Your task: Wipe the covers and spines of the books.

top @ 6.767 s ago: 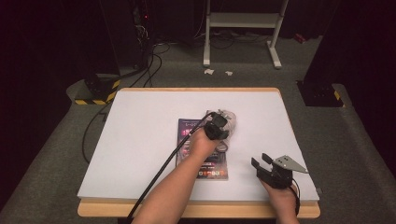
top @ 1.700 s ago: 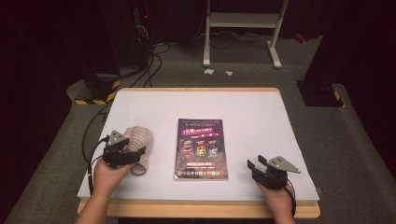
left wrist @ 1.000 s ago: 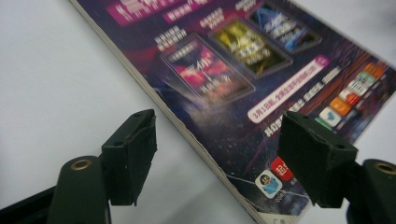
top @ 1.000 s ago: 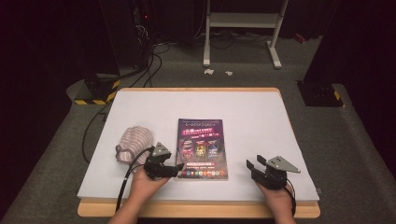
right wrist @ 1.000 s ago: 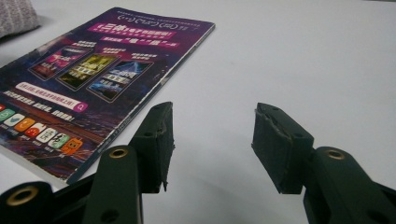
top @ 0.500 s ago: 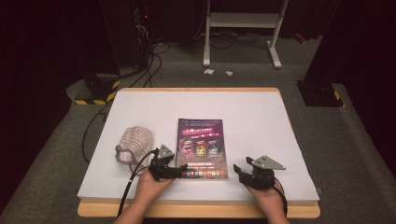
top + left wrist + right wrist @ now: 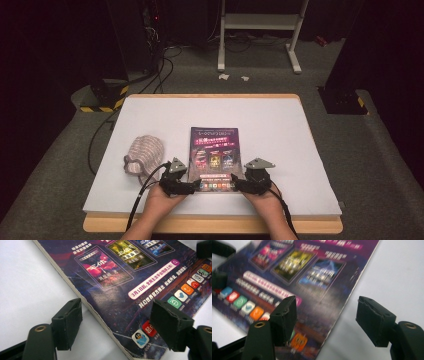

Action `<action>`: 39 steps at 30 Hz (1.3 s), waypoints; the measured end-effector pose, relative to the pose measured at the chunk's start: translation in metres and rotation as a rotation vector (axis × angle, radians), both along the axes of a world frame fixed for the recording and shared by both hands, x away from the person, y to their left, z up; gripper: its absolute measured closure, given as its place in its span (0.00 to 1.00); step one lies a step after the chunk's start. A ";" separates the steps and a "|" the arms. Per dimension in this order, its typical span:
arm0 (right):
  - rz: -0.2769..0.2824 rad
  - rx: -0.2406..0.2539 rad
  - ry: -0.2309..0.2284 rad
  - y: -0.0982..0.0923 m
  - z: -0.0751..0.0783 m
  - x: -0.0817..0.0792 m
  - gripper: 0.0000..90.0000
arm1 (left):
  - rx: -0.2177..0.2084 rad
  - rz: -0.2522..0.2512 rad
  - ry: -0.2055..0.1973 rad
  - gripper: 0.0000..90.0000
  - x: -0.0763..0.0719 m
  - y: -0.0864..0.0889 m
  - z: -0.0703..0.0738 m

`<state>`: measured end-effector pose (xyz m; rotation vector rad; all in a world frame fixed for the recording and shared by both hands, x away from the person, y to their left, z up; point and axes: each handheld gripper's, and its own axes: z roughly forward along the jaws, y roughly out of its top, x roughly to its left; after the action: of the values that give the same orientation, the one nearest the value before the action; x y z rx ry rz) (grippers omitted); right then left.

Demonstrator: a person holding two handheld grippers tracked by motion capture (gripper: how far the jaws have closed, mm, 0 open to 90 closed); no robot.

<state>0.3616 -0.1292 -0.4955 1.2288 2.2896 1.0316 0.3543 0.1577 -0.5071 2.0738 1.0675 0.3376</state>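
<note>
A book with a dark purple cover (image 7: pixel 215 155) lies flat in the middle of the white tabletop (image 7: pixel 300 140). My left gripper (image 7: pixel 192 187) is at its near left corner and open. In the left gripper view the book (image 7: pixel 120 277) has its left edge running between the gripper (image 7: pixel 117 327) jaws, one over the table, one over the cover. My right gripper (image 7: pixel 238 186) is at the near right corner, and its jaws have just been opening. In the right gripper view the book (image 7: pixel 294 272) has its right edge between the gripper (image 7: pixel 327 317) jaws, and neither pad presses on it.
A pale striped fabric bundle (image 7: pixel 143 155) lies on the table just left of my left hand. A black cable (image 7: pixel 142 192) trails from the left gripper over the wooden front edge (image 7: pixel 210 225). A metal stand (image 7: pixel 260 30) is on the floor beyond the table.
The striped bundle was taken off the book and left at the table's left side. The left gripper then came to the book's near left corner. The right hand has slid left to the near right corner.
</note>
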 end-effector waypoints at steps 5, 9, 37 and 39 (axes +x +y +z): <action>0.013 0.025 0.042 -0.001 -0.008 -0.008 0.37 | 0.001 -0.012 0.012 0.30 -0.003 0.000 0.001; 0.014 0.038 0.059 -0.001 -0.008 -0.008 0.37 | -0.010 -0.017 0.007 0.30 -0.008 0.000 0.000; -0.042 0.137 0.013 0.006 0.000 -0.016 0.36 | -0.007 -0.025 -0.014 0.31 -0.012 -0.002 -0.001; -0.038 0.134 -0.045 0.012 0.007 -0.021 0.37 | -0.004 -0.024 -0.015 0.31 -0.012 -0.002 -0.001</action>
<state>0.3409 -0.1170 -0.4881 1.2815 2.1859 1.2028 0.3420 0.1559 -0.5081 2.0757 1.0325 0.3374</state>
